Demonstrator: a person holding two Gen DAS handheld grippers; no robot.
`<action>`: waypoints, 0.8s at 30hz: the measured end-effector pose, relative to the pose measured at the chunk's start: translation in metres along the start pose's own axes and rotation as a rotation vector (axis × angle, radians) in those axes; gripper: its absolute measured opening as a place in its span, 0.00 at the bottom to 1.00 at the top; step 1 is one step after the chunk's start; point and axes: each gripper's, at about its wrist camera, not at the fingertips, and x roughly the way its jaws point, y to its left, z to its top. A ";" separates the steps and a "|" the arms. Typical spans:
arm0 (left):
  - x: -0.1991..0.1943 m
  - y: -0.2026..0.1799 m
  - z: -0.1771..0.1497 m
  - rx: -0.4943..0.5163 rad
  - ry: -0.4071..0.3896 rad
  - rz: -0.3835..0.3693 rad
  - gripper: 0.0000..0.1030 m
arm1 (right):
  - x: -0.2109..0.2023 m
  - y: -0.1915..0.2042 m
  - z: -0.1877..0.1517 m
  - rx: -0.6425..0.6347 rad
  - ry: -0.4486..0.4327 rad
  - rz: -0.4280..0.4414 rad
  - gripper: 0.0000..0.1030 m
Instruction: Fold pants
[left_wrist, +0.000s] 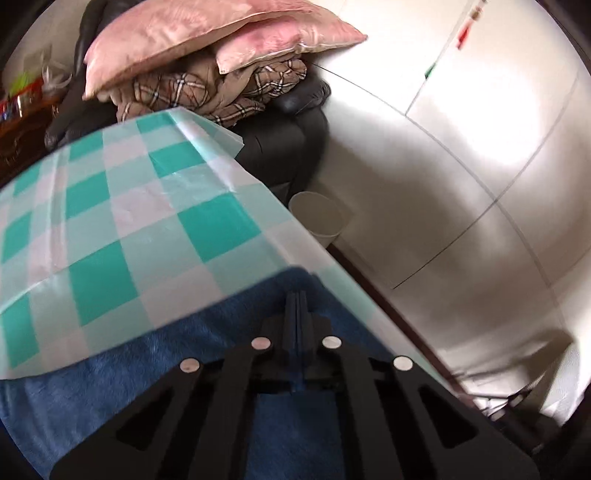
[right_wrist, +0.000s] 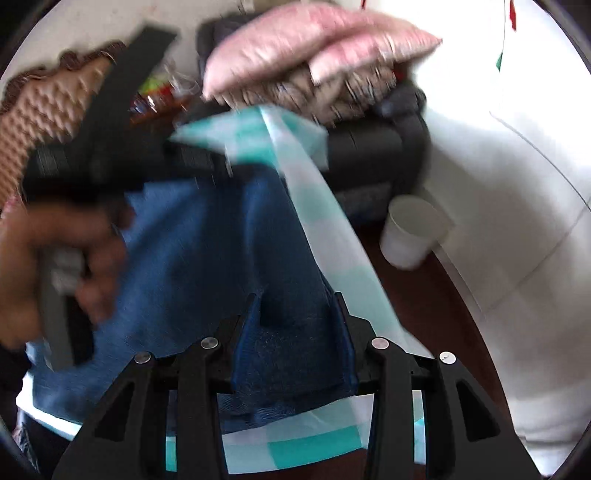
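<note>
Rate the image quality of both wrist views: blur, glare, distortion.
Left wrist view: mostly sharp, strong glare washing out the floor tiles, fisheye bending the tablecloth edge. Right wrist view: heavy motion blur on the pillows and hand, overexposed floor at right; pants near the gripper stay fairly clear.

Left gripper (left_wrist: 297, 295): jaws fully closed, the two black fingers pressed flat together with no gap, pointing steeply down and forward; the fingertips sit over blue fabric, and whether any of it is pinched cannot be told. In the right wrist view its black body shows at upper left, blurred, with the person's left hand (right_wrist: 62, 258) wrapped around the grey handle, fingers curled. Right gripper (right_wrist: 295, 299): jaws part open, both fingers spread with the denim pants (right_wrist: 207, 251) bunched between them and a fold of it filling the gap, pads against the cloth on both sides. Also tilted steeply downward. Right hand itself out of view.
</note>
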 end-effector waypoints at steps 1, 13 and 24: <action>0.000 0.001 0.002 -0.008 -0.003 0.010 0.02 | 0.002 -0.001 -0.003 0.002 -0.005 -0.004 0.36; -0.046 0.026 -0.062 -0.105 -0.032 0.159 0.46 | 0.002 0.001 -0.011 -0.035 0.000 -0.041 0.38; -0.078 0.031 -0.083 -0.178 -0.166 0.312 0.98 | 0.004 0.001 -0.010 -0.042 -0.002 -0.049 0.38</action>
